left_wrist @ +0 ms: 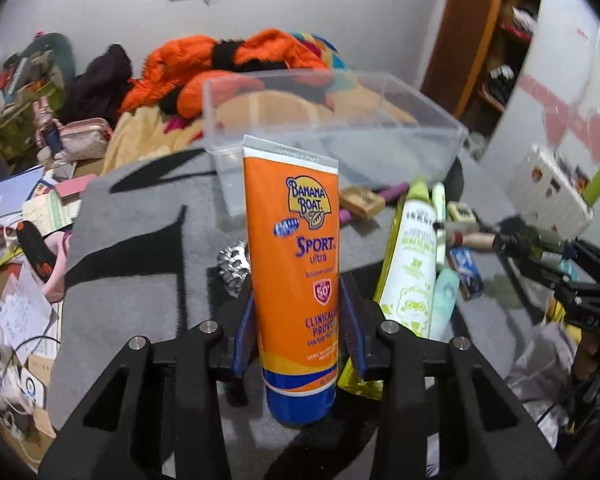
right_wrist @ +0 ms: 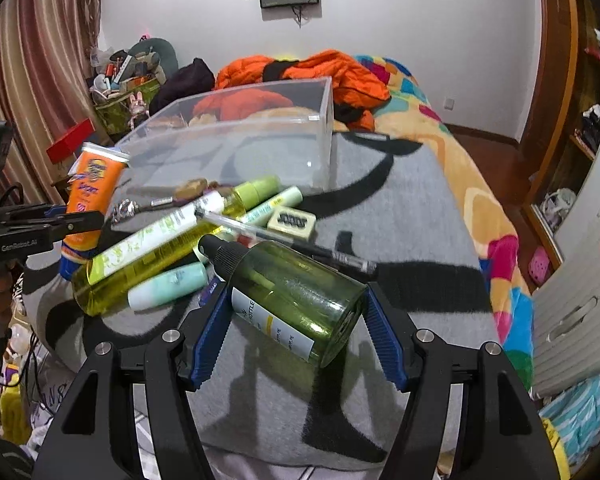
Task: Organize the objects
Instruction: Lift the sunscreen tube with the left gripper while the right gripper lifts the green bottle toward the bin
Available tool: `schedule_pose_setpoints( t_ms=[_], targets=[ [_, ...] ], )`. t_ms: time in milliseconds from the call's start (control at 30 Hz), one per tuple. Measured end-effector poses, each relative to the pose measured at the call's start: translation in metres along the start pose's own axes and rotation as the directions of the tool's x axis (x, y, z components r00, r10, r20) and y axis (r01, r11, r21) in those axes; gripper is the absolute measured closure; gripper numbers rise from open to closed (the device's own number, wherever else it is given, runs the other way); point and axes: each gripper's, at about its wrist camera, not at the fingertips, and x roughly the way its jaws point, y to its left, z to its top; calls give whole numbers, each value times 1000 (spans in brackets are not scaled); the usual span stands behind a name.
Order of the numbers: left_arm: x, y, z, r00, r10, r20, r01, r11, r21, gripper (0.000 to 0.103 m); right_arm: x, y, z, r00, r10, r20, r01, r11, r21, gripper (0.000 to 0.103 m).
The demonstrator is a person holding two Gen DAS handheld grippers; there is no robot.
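My left gripper [left_wrist: 298, 320] is shut on an orange Banana Boat sunscreen tube [left_wrist: 294, 264], held upright, cap down, above the grey blanket; it also shows in the right wrist view [right_wrist: 86, 204]. My right gripper [right_wrist: 296, 334] is shut on a green glass spray bottle [right_wrist: 296, 300] lying sideways, its black nozzle pointing left. A clear plastic box [left_wrist: 400, 120] [right_wrist: 236, 152] stands on the blanket behind both.
A pile lies beside the box: a yellow bottle [right_wrist: 148, 268], a mint tube [right_wrist: 168, 286], green-capped sprays [right_wrist: 260, 188], a mahjong-like tile [right_wrist: 292, 222], a pen [right_wrist: 300, 244] and a foil wad [left_wrist: 234, 268]. Orange jacket [right_wrist: 328, 72] lies behind. Clutter fills the left floor.
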Motion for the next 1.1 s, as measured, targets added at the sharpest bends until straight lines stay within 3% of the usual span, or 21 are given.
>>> schedule_pose_setpoints(
  t_ms=[100, 200, 567, 1100],
  targets=[
    [-12, 3, 1, 998, -40, 44, 42, 998, -49, 73, -3, 3, 7, 1000, 6, 22, -6, 1000, -2, 41],
    [-20, 1, 0, 997, -33, 75, 38, 997, -67, 76, -5, 6, 14, 999, 15, 41, -14, 1000, -10, 41],
    [-43, -3, 12, 989, -23, 145, 33, 997, -65, 77, -10, 20, 37, 993, 33, 110, -27, 998, -55, 41],
    [-62, -8, 65, 967, -25, 252, 45, 996, -75, 77, 1, 23, 94, 980, 73, 185, -60, 995, -75, 41]
  ],
)
